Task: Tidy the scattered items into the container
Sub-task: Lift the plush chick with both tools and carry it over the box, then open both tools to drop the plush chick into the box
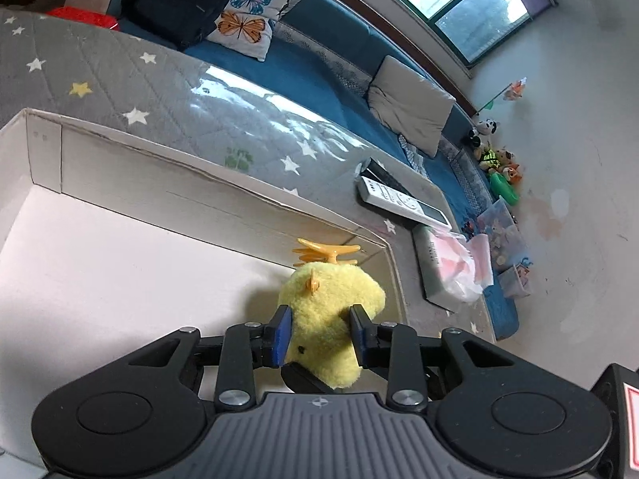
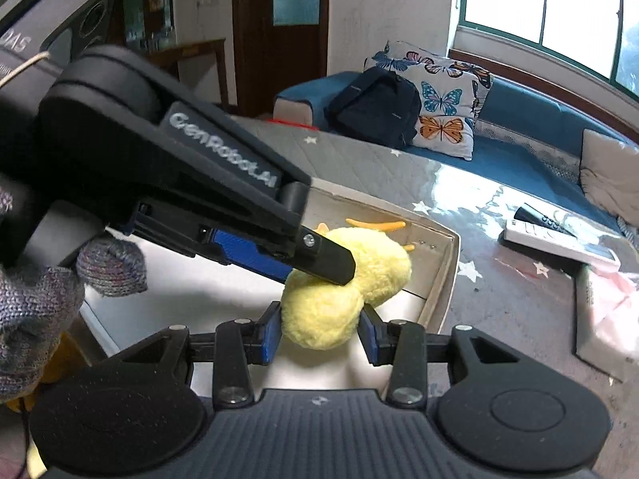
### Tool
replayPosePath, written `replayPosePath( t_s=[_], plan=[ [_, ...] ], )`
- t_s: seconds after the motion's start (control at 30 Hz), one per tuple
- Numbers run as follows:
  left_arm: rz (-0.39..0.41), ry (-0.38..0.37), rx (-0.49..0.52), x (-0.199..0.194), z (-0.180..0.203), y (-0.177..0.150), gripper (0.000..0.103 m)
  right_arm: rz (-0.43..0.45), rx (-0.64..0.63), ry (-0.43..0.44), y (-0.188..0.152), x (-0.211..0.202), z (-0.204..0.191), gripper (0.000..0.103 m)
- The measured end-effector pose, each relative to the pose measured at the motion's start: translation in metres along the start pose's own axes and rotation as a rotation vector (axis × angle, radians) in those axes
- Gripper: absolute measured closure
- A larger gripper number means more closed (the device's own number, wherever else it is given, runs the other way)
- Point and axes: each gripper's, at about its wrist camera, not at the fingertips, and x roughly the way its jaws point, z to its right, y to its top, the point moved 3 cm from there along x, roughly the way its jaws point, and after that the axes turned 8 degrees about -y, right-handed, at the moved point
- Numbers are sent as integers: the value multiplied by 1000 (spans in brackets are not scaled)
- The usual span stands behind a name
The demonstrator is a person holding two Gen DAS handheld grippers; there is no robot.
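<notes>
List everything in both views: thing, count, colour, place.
fluffy plush chick: one, yellow, over the box, clamped by both grippers
shallow cardboard box: one, white, on the table
star-print tablecloth: one, grey
remote controls: two, white and black, right of the box
butterfly cushions: two, white, on the blue sofa
backpack: one, dark
left gripper: black, blue pads
right gripper: black, blue pads
gloved hand: one, grey knit

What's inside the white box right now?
The yellow plush chick, gripped over the white box by both grippers, and an orange hair claw. The floor beneath the chick is hidden.
</notes>
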Motion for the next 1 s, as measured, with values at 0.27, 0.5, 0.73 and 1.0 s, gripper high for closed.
replayPosePath(
  t_s=[0.27,0.5,0.73,1.0],
  plan=[
    [-13,14,-11,4,-8,1,70,-1,-27,-35,-1,4,-11,53],
    [-12,31,40,-1,0,-2,70,26,-8,-50,1,-8,-9,50],
    [17,57,110,-19,15,-10,70,80,63,-42,-3,-33,-3,45],
    [45,64,155,-47,28,-28,70,132,99,-32,-17,-66,-7,35]
  ],
)
